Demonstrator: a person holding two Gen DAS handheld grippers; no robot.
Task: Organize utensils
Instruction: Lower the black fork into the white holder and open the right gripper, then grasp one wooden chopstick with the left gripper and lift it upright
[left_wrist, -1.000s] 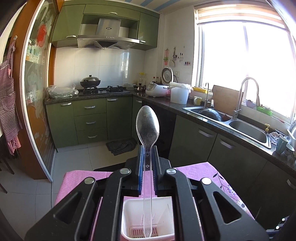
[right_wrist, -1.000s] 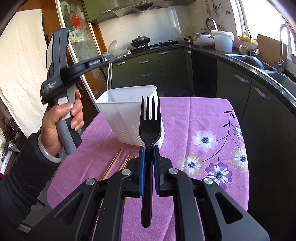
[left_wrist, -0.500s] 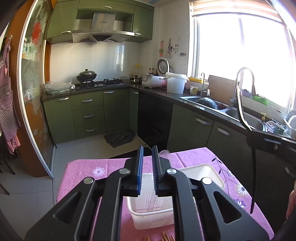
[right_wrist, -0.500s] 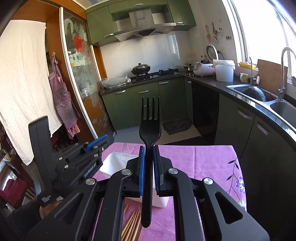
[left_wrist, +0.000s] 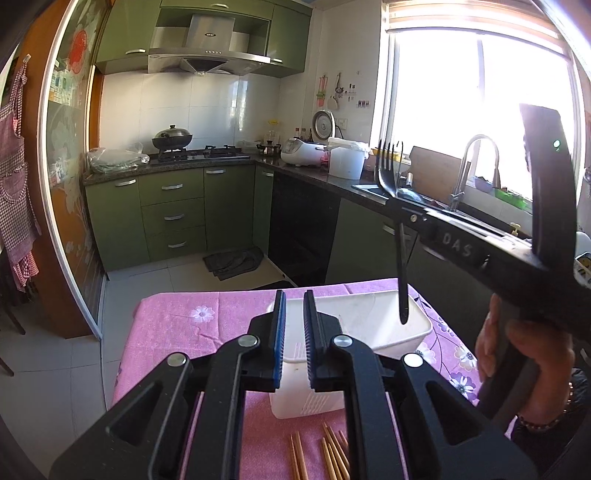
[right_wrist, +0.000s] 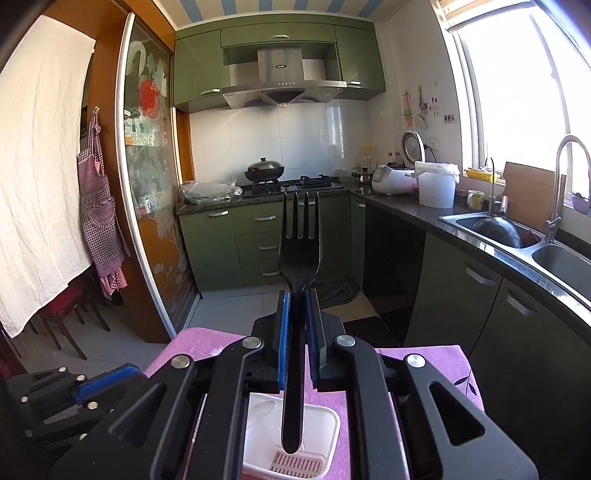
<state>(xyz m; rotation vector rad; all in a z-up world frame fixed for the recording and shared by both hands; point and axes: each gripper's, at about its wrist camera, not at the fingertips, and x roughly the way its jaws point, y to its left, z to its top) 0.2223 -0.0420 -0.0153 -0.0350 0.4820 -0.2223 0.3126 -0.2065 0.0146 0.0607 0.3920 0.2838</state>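
Note:
My right gripper (right_wrist: 297, 306) is shut on a black plastic fork (right_wrist: 300, 254), tines up. The fork's handle hangs down into a white utensil holder (right_wrist: 327, 417) on the pink flowered tablecloth (left_wrist: 184, 325). A pale clear spoon (right_wrist: 260, 410) lies inside the holder. From the left wrist view, the fork (left_wrist: 389, 177) and right gripper (left_wrist: 397, 208) stand over the far right end of the holder (left_wrist: 369, 314), with a hand (left_wrist: 517, 343) on the grip. My left gripper (left_wrist: 291, 332) is shut and empty, just short of the holder's near end. Its blue pads (right_wrist: 107, 373) show at lower left.
Several wooden chopsticks (left_wrist: 332, 458) lie on the cloth in front of the holder. Green kitchen cabinets (left_wrist: 170, 214) stand behind, with a sink and tap (right_wrist: 554, 254) along the right counter. Tiled floor lies beyond the table's far edge.
The left gripper let the clear spoon go into the holder and drew back, empty. The right gripper carried the fork up and over the holder, so its handle now points into it.

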